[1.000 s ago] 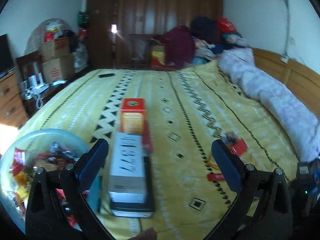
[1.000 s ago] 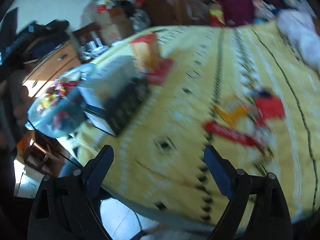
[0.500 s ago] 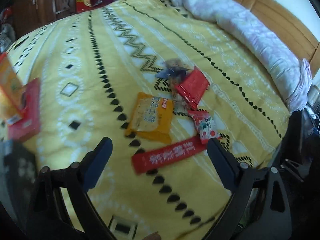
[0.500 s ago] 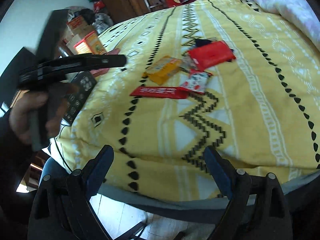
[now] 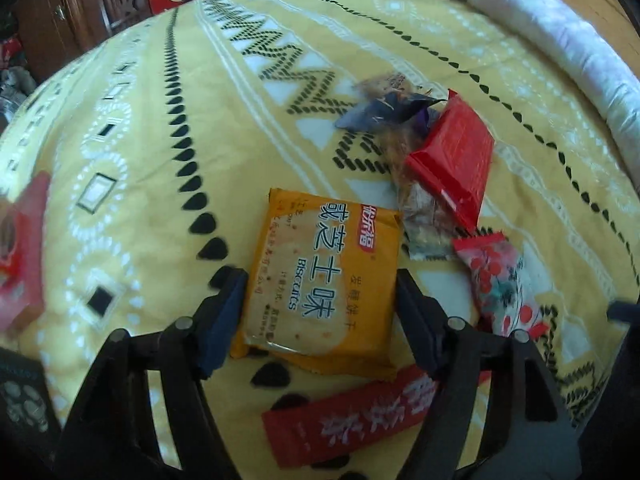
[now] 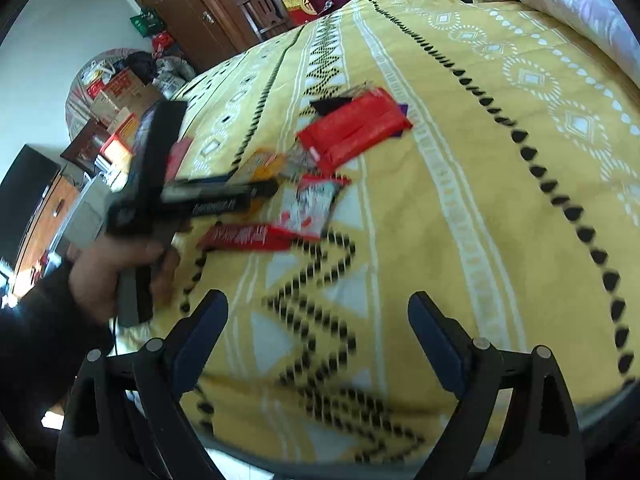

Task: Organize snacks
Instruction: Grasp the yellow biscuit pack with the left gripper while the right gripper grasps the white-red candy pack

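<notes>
Several snacks lie on the yellow patterned bedspread (image 5: 160, 160). An orange biscuit packet (image 5: 324, 280) lies flat between the fingers of my left gripper (image 5: 316, 284). Its jaws are closing, with the pads at the packet's two side edges and the packet not squeezed. Around it are a long red stick pack (image 5: 352, 428), a red-and-white candy packet (image 5: 500, 284), a flat red pack (image 5: 452, 160), a clear bag of brown bits (image 5: 420, 216) and a dark blue wrapper (image 5: 384, 112). My right gripper (image 6: 318, 300) hangs open over bare bedspread, short of the snacks. In its view a hand (image 6: 116, 272) holds the left gripper, which half hides the orange packet (image 6: 264, 164).
A pale rolled quilt (image 5: 520, 28) lines the bed's far right side. A red box (image 5: 20, 248) and a dark patterned item (image 5: 20, 400) lie at the left. Beyond the bed stand a brown wardrobe (image 6: 192, 12), stacked cartons (image 6: 120, 92) and a dresser (image 6: 44, 216).
My left gripper swung from the boxes to the snack pile, dropped low over the orange packet and narrowed its jaws around it. My right gripper came nearer to the bed, still wide.
</notes>
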{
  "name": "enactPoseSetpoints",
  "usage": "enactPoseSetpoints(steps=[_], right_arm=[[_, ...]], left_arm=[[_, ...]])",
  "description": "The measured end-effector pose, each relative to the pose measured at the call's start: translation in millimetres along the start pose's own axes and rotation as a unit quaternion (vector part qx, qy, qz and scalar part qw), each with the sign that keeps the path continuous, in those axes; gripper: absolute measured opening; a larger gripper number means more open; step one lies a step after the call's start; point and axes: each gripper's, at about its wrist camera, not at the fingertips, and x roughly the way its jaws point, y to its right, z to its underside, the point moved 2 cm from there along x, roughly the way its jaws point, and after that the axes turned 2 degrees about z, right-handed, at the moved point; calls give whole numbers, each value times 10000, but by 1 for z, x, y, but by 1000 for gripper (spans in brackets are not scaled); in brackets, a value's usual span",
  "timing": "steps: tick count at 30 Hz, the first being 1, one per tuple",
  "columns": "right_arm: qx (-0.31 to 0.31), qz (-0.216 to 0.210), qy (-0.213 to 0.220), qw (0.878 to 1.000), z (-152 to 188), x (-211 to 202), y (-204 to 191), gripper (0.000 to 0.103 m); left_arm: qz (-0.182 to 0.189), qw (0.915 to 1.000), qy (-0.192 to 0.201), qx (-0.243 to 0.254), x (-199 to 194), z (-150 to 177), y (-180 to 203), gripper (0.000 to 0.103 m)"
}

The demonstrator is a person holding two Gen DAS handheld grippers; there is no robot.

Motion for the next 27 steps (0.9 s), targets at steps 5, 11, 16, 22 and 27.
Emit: enactPoseSetpoints(steps=[5, 11, 16, 22, 27], right_arm=[[-14, -89, 82, 9999, -29, 33, -13, 75], [-32, 221, -30, 9997, -52, 76, -24, 71], [-132, 580, -254, 9979, -53, 105, -20, 64], [-208, 627, -79, 9978, -50, 82, -13, 44], [-295, 549, 212, 9978, -44, 44, -18, 44]], left_arm=[[-258, 9989, 281, -282, -30, 19, -12, 73], [-437, 9948, 497, -774, -59, 39, -35, 73], [-521, 9937, 451, -879, -66, 51, -38, 73], [-775, 9915, 510, -908, -80, 59, -37, 73], [-817, 9901, 679, -918, -96, 58, -33, 73]])
